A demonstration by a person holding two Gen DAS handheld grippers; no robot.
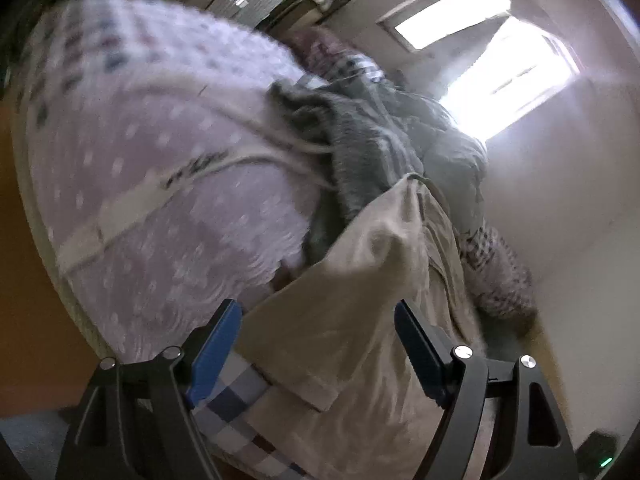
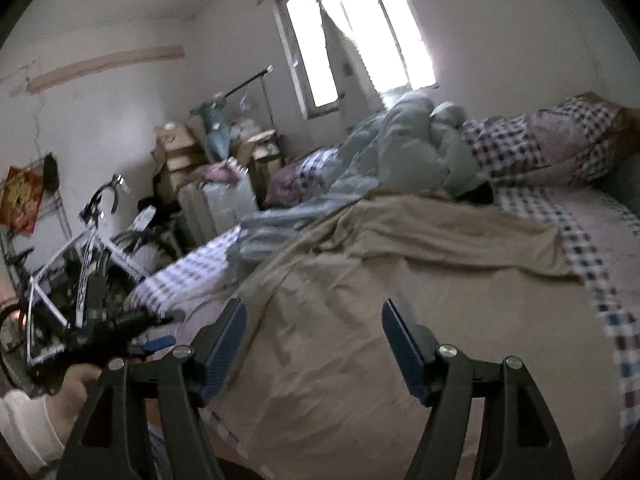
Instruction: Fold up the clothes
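1. Left wrist view: the left gripper (image 1: 318, 344) stood with its jaws wide apart and nothing pinched between the blue pads (image 1: 212, 350). The beige garment (image 1: 360, 312) filled the gap between them and ran on ahead of the claw, but the pads did not press on it.

2. Same view: the beige garment lay on the checked bedsheet (image 1: 236, 404), whose blue and white squares showed just under the left finger. A lilac dotted cloth (image 1: 160, 152) bulged off to the left of the garment, and a grey quilt (image 1: 360, 136) was heaped beyond its far end. The picture was blurred and strongly tilted, so which edge of the garment sat nearest the claw I could not tell.

3. Right wrist view: the right gripper (image 2: 314, 346) was likewise spread wide and empty, hovering over the near end of the beige garment (image 2: 360, 280).

4. Same view: the garment was laid out flat on the bed, its long axis apparently running away from the claw toward the grey-blue quilt (image 2: 404, 152) and the checked pillow (image 2: 540, 144) at the head. Its far part spread rightward across the checked bedsheet (image 2: 600, 280).

5. Same view: the person's left hand (image 2: 76, 388), in a white sleeve (image 2: 24, 428), held the other gripper at the garment's left side, with a bicycle (image 2: 80, 264) behind it.

6. Judgement: both claws seemed about equally near the garment's near edge, one toward each side, which suits a two-handed pick-up of that edge for a fold toward the quilt.
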